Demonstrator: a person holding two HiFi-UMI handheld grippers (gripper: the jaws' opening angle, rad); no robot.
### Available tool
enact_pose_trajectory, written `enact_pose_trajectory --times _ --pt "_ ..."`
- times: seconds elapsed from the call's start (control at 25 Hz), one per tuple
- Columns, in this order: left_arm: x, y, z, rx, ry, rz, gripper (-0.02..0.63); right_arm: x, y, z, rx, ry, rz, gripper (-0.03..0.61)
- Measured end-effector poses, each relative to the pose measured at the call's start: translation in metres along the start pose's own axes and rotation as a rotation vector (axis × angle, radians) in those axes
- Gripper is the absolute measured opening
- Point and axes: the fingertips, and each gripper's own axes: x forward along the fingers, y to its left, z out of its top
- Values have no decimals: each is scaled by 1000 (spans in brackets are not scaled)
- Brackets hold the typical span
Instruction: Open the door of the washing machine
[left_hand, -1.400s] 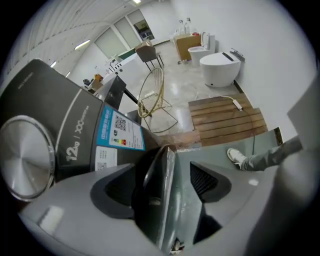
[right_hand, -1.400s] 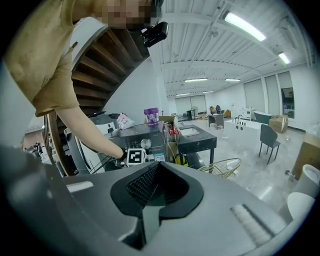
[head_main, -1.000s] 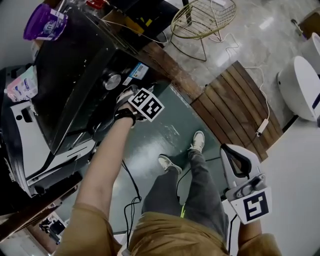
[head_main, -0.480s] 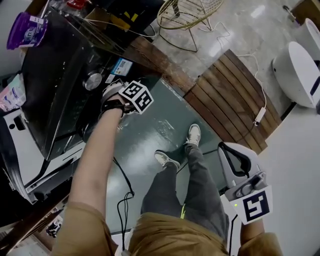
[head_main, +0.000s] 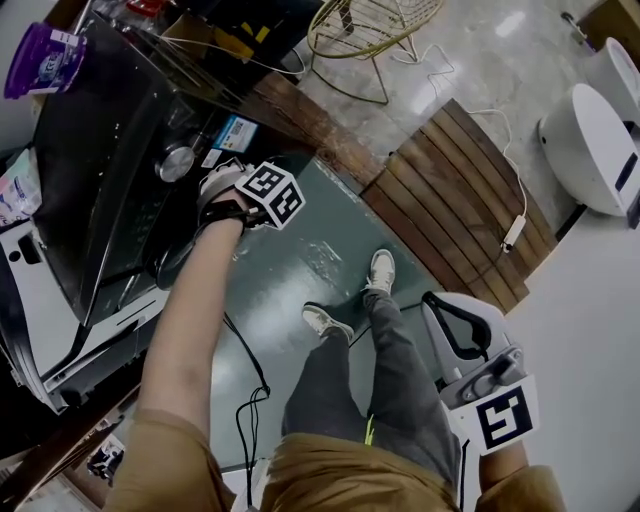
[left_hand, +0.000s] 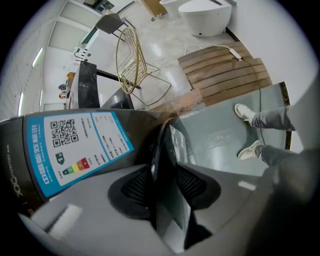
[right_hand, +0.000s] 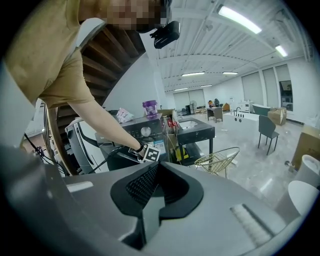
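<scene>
Green floor (head_main: 300, 285); outstretched left arm (head_main: 190, 320), hand-held gripper (left_hand: 166, 172) jaws closing on door (left_hand: 172, 142).

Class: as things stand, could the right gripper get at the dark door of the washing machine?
Probably not without a big move. The right gripper hangs shut and empty beside the person's right leg, on the far side from the dark door, whose edge sits between the left gripper's closing jaws.

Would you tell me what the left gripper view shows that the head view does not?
Only the left gripper view shows the left gripper's jaws closing with the door's dark edge between them. Only the head view shows the purple container, the silver knob and the right gripper. Both show the gold wire chair, wooden boards and blue label.
</scene>
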Motion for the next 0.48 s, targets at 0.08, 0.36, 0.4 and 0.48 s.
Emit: enact_pose_trajectory --times 0.08,0.36,0.4,0.48 --pt "-1 -1 2 18 -15 9 209 2 4 -3 -7 9 6 6" --pt "1 -1 1 16 -21 -20 199 5 31 4 -36 27 54 5" --pt "1 -1 2 7 -15 -34 196 5 31 6 -48 30 55 5" --pt "2 -1 3 -11 3 -55 190 6 31 9 -64 31 50 5"
